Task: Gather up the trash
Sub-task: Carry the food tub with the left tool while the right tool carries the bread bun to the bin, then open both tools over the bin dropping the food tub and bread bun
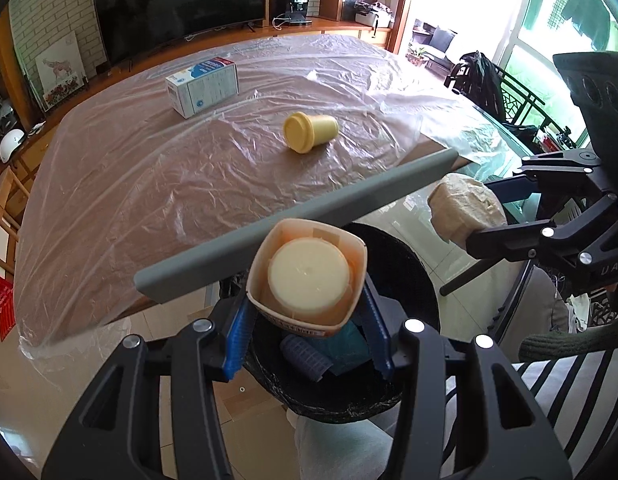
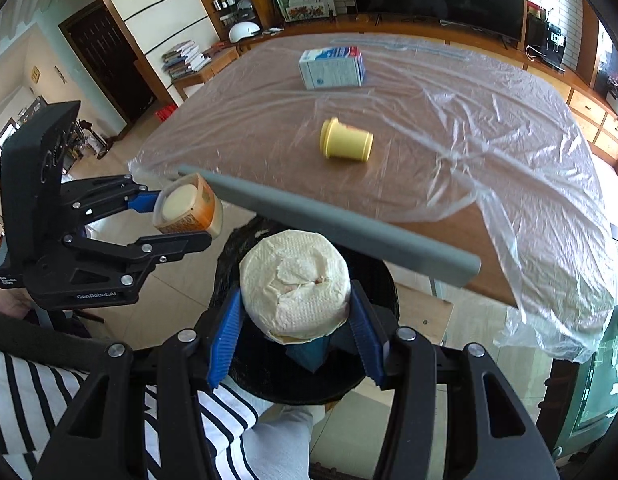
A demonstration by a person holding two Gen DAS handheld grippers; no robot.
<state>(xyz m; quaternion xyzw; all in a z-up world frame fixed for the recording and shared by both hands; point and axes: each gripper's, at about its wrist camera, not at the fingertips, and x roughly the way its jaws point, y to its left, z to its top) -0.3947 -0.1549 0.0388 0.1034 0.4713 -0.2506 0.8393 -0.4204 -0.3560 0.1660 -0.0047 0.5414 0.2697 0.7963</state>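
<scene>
Left hand-held gripper: the left hand-held gripper (image 1: 307,312) was clamped on an orange, square-mouthed plastic cup (image 1: 307,276) with a pale round lid set inside its mouth, blue pads pressing on both sides.
Right hand-held gripper: the right hand-held gripper (image 2: 295,322) was clamped on a cream-coloured round wad wrapped in crinkled paper (image 2: 295,286), gripped at its two flanks by the blue pads.
Bin: a round black-lined trash bin (image 1: 405,264) sat directly beneath and just ahead of both hand-held grippers; inside it lay a blue ribbed roll (image 1: 305,356) and a teal piece (image 1: 349,344).
Held trash: the orange cup hung over the bin's near-left part as the left hand-held gripper saw it; the paper wad hung over the bin's middle as the right one saw it; neither touched the bin rim, as far as could be told.
Bar: a long grey bar (image 1: 293,224) ran slantwise just beyond both held things, between them and the bench.
Bench: a brown bench covered in wrinkled clear plastic sheet (image 1: 213,184) stretched ahead of both hand-held grippers.
Trash on the bench: a yellow lidded plastic jar (image 1: 310,132) lay on its side ahead of the hand-held grippers; farther ahead lay a white-and-blue cardboard carton (image 1: 203,86), well apart from the jar.
Person: a black-and-white striped sleeve (image 2: 37,396) showed close behind the right hand-held gripper.
</scene>
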